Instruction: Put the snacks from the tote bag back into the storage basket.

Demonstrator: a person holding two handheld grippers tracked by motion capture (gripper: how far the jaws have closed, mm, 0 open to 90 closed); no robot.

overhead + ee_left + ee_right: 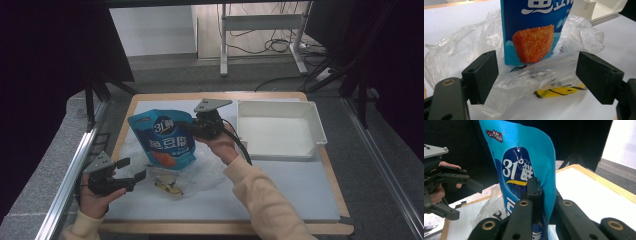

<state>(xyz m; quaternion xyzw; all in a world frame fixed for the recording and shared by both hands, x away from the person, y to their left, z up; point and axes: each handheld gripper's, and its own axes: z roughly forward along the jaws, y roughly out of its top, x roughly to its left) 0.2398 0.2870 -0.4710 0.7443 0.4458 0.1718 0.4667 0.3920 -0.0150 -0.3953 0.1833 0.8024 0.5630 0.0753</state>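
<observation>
A blue snack pouch (165, 139) with white lettering and an orange food picture stands upright over a crumpled clear plastic bag (200, 172). My right gripper (192, 129) is shut on the pouch's right edge; in the right gripper view its jaws pinch the pouch (524, 162) near the side seam. My left gripper (132, 170) is open at the table's front left, level with the bag. In the left gripper view its fingers (482, 75) flank the plastic bag (529, 80), the pouch's lower end (534, 32) and a yellow packet (556, 91) under the plastic.
A white tray (320, 127) sits at the back right of the white mat (290, 185). The yellow packet (169, 187) lies near the front of the bag. Dark curtains and a desk frame stand beyond the table.
</observation>
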